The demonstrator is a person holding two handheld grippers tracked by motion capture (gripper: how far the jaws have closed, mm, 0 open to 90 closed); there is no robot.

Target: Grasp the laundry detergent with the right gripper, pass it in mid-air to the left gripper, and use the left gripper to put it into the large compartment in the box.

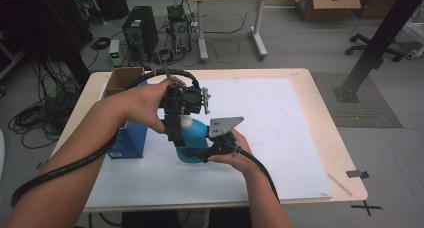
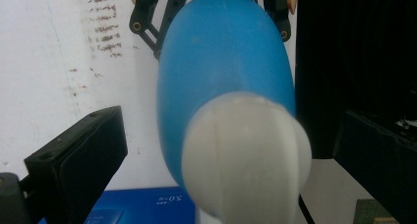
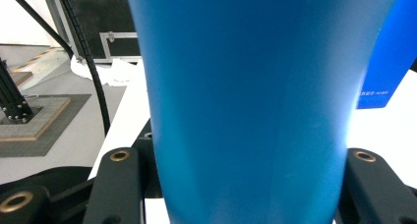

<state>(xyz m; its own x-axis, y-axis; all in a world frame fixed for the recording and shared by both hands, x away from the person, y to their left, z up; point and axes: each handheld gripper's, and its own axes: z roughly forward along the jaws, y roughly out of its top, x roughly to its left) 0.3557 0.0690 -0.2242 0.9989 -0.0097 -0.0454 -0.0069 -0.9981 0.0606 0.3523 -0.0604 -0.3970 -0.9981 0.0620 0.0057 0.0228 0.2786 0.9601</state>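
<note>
- blue bottle (image 2: 223, 62) dead centre, white cap (image 2: 246, 160) nearest the lens and blurred
- left gripper (image 2: 226, 150): own black jaws low at each side, cap between them, visible gap on the left side; right side contact unclear
- right gripper (image 2: 152, 22) at the far end of the bottle, black linkage either side of the body
- white desk (image 2: 59, 76) behind, dark smudges upper left
- blue box (image 2: 142, 207) at bottom edge, white print on it
</note>
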